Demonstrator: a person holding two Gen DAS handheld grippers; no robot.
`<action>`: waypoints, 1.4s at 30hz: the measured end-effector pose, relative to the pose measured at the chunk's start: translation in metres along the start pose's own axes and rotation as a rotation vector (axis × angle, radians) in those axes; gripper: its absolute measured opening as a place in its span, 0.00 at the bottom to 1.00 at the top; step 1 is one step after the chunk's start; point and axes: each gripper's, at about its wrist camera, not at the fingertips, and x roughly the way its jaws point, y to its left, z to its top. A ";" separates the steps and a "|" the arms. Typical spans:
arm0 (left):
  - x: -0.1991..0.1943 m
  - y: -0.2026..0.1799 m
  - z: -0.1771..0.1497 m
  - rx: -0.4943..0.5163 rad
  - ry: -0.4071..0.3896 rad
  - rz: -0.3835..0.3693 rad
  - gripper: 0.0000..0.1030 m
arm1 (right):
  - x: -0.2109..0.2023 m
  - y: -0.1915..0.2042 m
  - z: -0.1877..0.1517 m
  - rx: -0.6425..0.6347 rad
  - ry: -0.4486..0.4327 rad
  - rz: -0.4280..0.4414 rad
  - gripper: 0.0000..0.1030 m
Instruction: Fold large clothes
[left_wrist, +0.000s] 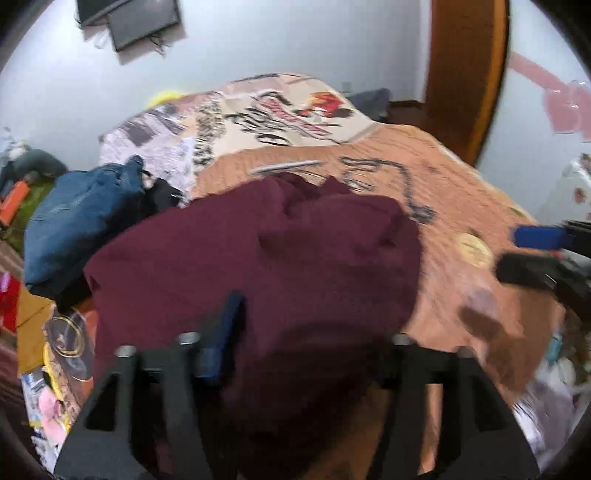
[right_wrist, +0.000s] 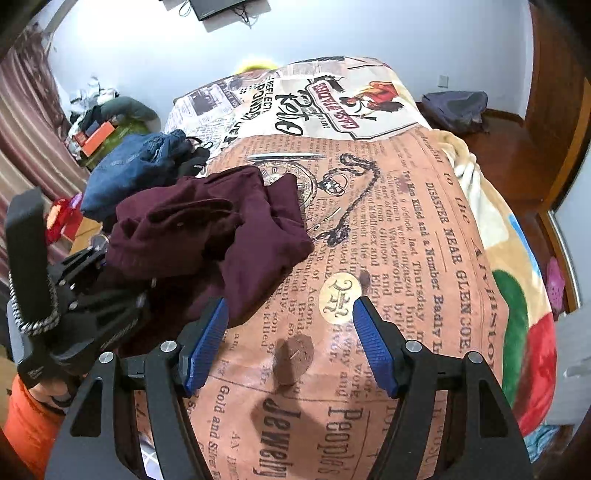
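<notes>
A crumpled maroon garment (left_wrist: 258, 251) lies on the newspaper-print bedspread (left_wrist: 461, 192). My left gripper (left_wrist: 303, 354) is over its near edge, jaws spread wide, and cloth drapes between the fingers and hides the right pad; I cannot tell whether it grips. In the right wrist view the same garment (right_wrist: 207, 229) sits left of centre, with the left gripper's body (right_wrist: 74, 302) at its left edge. My right gripper (right_wrist: 291, 347) is open and empty above the bare bedspread (right_wrist: 406, 258), just right of the garment. Its tips (left_wrist: 535, 254) show at the right of the left view.
A pile of blue denim (left_wrist: 81, 214) and a dark item lie beyond the maroon garment to the left; it also shows in the right wrist view (right_wrist: 136, 166). Clutter sits off the bed's left side. A wooden door (left_wrist: 465, 74) and a dark bag (right_wrist: 454, 107) are at the far right.
</notes>
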 end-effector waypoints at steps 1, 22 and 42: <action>-0.011 0.003 -0.002 -0.004 -0.011 -0.026 0.75 | -0.003 -0.002 0.003 0.005 -0.003 0.010 0.64; -0.023 0.155 -0.078 -0.252 0.063 0.105 0.96 | 0.089 0.061 0.039 0.248 0.173 0.375 0.65; -0.061 0.142 -0.050 -0.259 -0.072 0.037 0.96 | 0.016 0.103 0.088 -0.113 -0.129 0.319 0.21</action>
